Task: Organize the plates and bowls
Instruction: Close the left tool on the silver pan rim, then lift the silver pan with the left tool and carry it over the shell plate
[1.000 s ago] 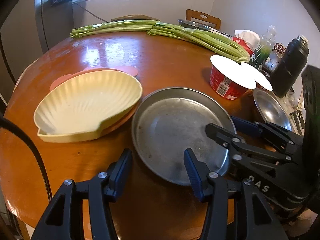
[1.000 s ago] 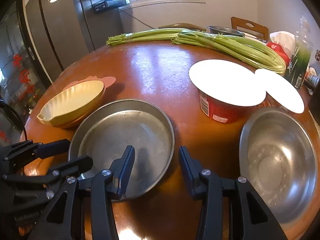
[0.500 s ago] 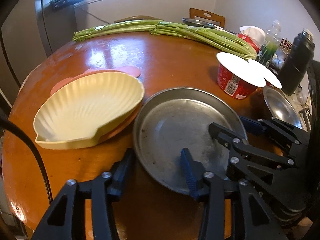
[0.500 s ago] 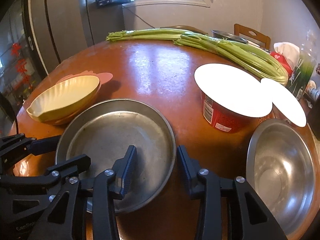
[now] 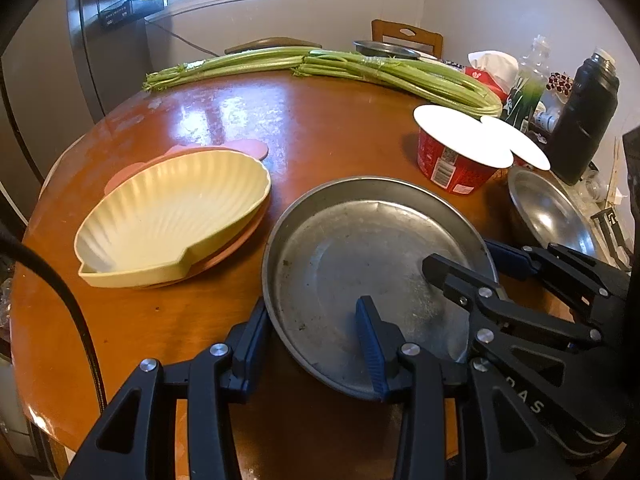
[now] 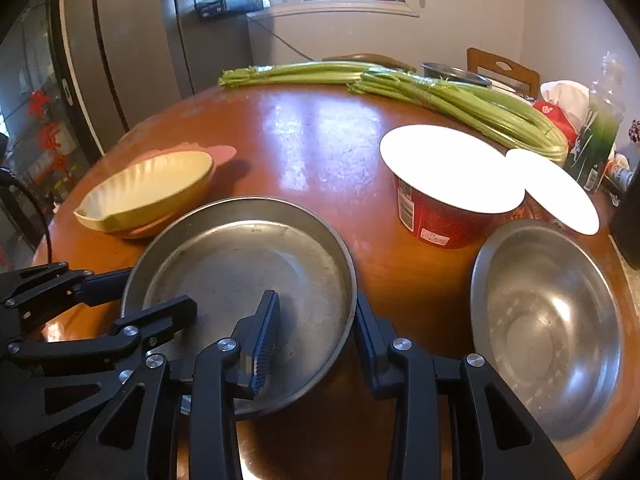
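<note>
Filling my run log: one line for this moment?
left gripper: open, straddling rim | right gripper: open, straddling rim | round flat metal pan: on table | grasp: not yet

Home kitchen (fridge (image 6: 120, 60), celery (image 6: 460, 100))

both grippers now straddle the metal plate (image 5: 360, 264) rim: left gripper (image 5: 312, 336) near edge, right gripper (image 6: 316, 328) right edge, closer than before.
</note>
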